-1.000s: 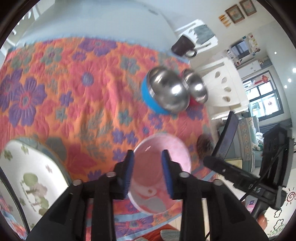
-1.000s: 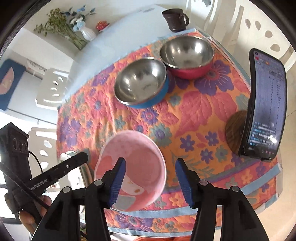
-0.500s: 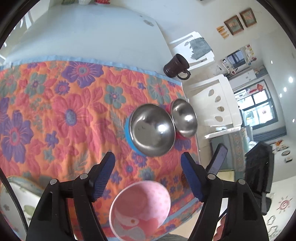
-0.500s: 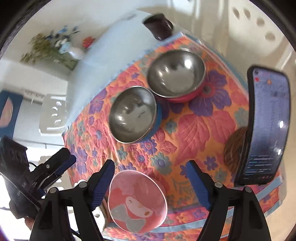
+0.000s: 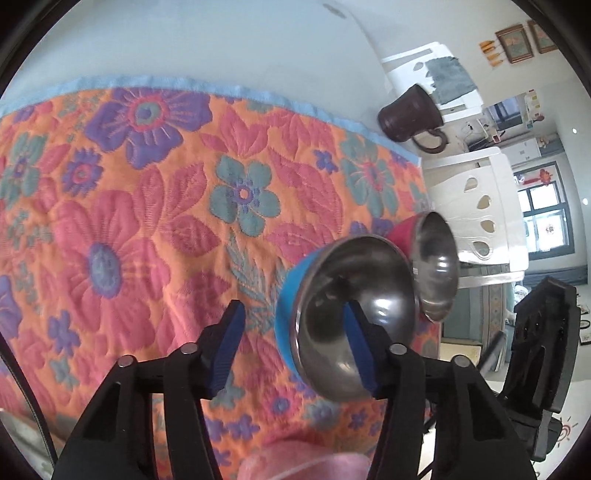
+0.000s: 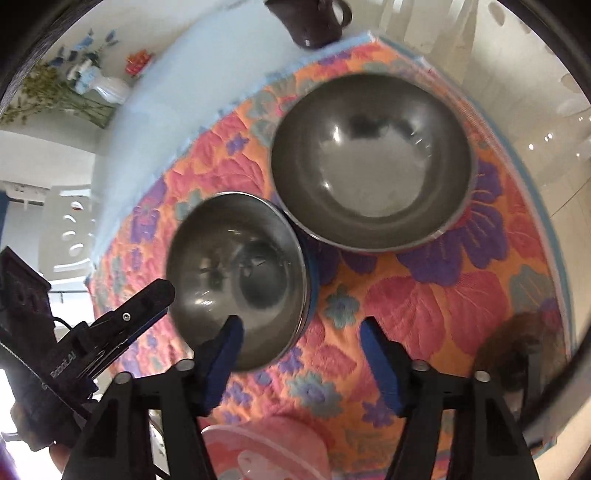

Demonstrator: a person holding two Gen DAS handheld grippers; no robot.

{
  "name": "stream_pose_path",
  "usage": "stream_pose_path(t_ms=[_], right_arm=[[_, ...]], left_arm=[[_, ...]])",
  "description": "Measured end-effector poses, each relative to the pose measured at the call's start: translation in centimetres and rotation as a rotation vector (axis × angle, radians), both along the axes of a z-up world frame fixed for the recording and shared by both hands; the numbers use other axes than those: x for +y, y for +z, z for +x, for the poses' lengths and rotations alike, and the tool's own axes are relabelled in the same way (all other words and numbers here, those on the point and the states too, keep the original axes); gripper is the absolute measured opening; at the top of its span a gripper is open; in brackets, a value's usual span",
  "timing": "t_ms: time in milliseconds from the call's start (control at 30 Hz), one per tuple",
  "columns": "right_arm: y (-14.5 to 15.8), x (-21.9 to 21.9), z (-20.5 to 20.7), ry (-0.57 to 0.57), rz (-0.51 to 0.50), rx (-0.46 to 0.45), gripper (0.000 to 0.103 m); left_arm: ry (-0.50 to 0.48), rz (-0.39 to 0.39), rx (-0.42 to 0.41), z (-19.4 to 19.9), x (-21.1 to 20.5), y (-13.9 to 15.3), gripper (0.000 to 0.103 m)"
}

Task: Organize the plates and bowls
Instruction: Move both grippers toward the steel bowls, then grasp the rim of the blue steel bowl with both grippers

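Both tools are showing the same build: the left gripper [image 5: 291,347] and the right gripper [image 6: 301,360] are wearing ribbed blue pads [image 5: 227,347] on matte black, angular finger arms studded with round silver screws [image 5: 189,348]. Seen from the right wrist, the left tool's black body is carrying white lettering [image 6: 62,363] and trailing a thin black cable [image 6: 61,323].

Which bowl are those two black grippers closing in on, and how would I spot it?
Look at the orange floral quilted cloth covering the table. Two steel-lined bowls sit side by side there. It is the blue-sided steel bowl, nearer both grippers; its neighbour, the red-sided steel bowl, lies closer to the dark brown mug.
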State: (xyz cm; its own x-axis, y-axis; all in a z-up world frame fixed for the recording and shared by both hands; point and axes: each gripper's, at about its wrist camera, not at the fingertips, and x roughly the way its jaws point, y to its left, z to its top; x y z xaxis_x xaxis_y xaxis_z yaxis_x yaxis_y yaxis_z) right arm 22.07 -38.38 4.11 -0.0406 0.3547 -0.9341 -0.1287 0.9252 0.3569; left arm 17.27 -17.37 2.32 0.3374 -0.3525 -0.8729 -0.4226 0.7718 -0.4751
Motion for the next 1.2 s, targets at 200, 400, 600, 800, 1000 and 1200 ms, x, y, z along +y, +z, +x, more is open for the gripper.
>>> stream_pose_path(t_ms=[200, 400, 600, 800, 1000, 1200], right_arm=[[-3.1, 1.0, 1.4, 0.019, -0.031, 0.054, 0.043], [-3.0, 2.6, 1.2, 0.082, -0.050, -0.007, 0.020], [-1.6, 2.9, 0.4, 0.107, -0.029, -0.025, 0.020], [2.1, 3.4, -1.5, 0.154, -0.010, -0.091, 0.020], [7.2, 3.4, -5.5, 0.202, 0.026, -0.190, 0.020], [10.6, 2.1, -10.1, 0.215, 0.064, -0.273, 0.020]], left_arm=[[-0.043, -0.017, 0.027, 1.4, -0.2, -2.6, 0.012], [-0.072, 0.041, 0.004, 1.3, -1.1, -2.5, 0.011], [-0.059, 0.059, -0.037, -0.3, -0.9, -0.5, 0.011], [-0.025, 0.093, -0.092, -3.2, -0.3, 3.2, 0.011], [0.005, 0.121, -0.172, -7.3, -0.3, 7.8, 0.011], [-0.015, 0.162, -0.204, -11.1, -2.1, 10.8, 0.011]])
